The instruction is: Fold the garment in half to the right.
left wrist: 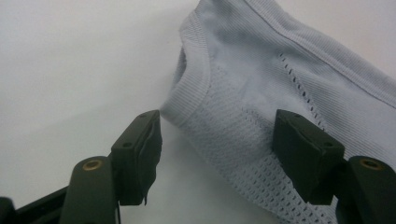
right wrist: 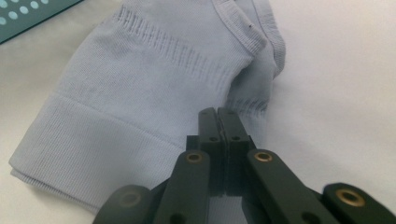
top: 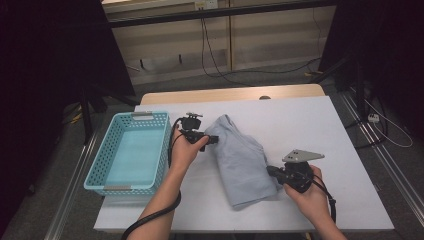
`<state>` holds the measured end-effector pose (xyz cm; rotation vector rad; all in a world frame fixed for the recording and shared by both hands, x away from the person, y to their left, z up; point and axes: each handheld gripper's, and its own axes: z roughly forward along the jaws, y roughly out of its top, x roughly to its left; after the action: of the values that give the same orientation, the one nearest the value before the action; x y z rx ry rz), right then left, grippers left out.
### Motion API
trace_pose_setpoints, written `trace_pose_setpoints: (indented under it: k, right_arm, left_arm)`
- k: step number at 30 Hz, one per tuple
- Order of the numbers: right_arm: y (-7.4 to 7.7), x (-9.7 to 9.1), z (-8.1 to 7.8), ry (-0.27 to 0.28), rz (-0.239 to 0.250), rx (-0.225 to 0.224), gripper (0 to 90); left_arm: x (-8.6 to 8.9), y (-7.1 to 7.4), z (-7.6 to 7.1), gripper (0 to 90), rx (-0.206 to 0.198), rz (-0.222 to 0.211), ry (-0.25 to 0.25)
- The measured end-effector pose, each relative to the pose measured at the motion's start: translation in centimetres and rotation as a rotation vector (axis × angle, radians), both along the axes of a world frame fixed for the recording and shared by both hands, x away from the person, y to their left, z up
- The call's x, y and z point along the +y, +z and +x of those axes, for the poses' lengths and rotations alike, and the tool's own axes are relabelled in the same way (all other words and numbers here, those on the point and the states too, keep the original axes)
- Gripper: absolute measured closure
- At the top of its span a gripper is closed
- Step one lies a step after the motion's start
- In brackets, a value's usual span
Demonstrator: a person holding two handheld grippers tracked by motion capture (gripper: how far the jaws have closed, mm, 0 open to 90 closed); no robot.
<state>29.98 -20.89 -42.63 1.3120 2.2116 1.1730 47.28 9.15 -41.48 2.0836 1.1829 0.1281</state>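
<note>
High view is showing the folded grey garment lying lengthwise between both hands on the tabletop: left tool, jaws apart, is straddling its far end; right tool is clamping the near edge.

In the right gripper view, the right gripper has its two black jaws pressed together, their tips on the edge of a folded pale blue knitted garment. The garment lies on a white table surface, its ribbed hem toward the lower left. A corner of a teal perforated basket sits at the upper left.
</note>
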Motion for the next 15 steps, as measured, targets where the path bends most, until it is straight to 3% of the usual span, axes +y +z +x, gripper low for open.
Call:
trace_pose_setpoints:
  k: [7,8,11,15]
  right_arm:
    - [0.8,-0.2,0.9,-0.022,-0.046,-0.027,90.0]
    - [0.8,-0.5,1.1,-0.036,-0.057,-0.030,90.0]
    - [0.6,-1.5,1.2,-0.092,-0.083,-0.025,90.0]
    - [0.1,-2.1,1.4,-0.101,-0.060,-0.010,90.0]
  left_arm:
    - [0.0,0.2,0.0,31.0,-0.017,0.028,0.001]
    - [-0.1,0.3,0.0,30.3,-0.024,0.040,-0.004]
    - [-0.2,0.7,0.0,28.6,-0.033,0.021,-0.002]
    - [-0.4,1.1,0.0,27.6,-0.038,0.027,-0.003]
